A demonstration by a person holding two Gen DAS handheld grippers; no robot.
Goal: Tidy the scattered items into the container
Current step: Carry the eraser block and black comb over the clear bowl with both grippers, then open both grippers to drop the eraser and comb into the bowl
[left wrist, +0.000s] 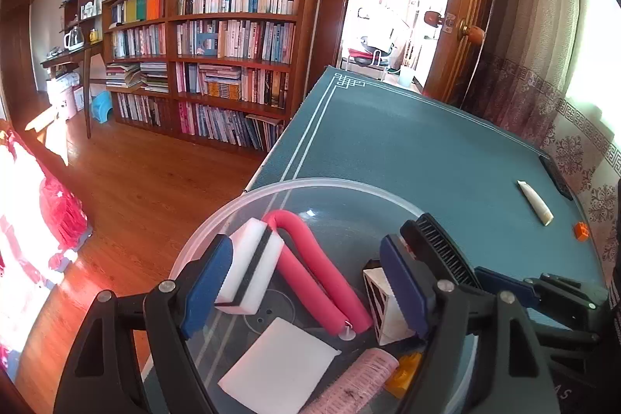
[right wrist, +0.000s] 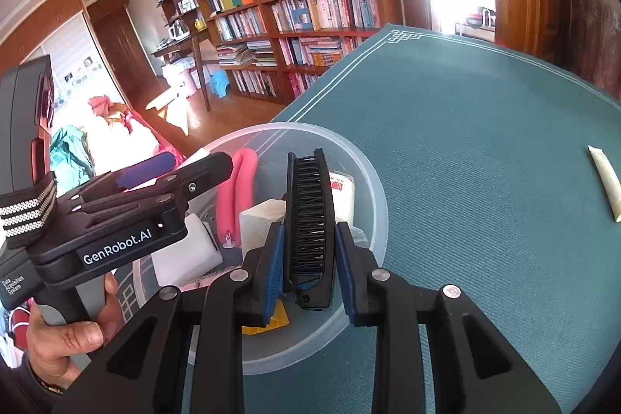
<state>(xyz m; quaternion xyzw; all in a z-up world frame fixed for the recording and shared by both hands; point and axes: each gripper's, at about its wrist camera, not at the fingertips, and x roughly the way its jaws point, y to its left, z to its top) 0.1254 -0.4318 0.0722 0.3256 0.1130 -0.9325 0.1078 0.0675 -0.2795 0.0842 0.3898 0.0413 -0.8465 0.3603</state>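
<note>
A clear plastic bowl (left wrist: 310, 182) (right wrist: 378, 189) sits on the teal table mat (left wrist: 407, 142). In it lie a bent pink foam roller (left wrist: 322, 278), a flat white pad (left wrist: 279, 363), a pink hair curler (left wrist: 357, 383), a white box (left wrist: 382, 317) and a yellow piece (left wrist: 405, 373). My left gripper (left wrist: 306, 243) hangs open over the bowl, and a white-and-black sponge (left wrist: 248, 266) leans against its left pad. My right gripper (right wrist: 309, 227) is shut on a black brush (right wrist: 308, 212) (left wrist: 438, 251) over the bowl's right side. A cream tube (left wrist: 535, 202) (right wrist: 605, 181) and a small orange block (left wrist: 581, 231) lie on the mat.
A dark flat device (left wrist: 557, 177) lies at the mat's right edge by the curtain. A bookshelf (left wrist: 233, 57) and wooden floor (left wrist: 155, 189) are to the left, beyond the table edge. A hand (right wrist: 70, 332) holds the left gripper's handle.
</note>
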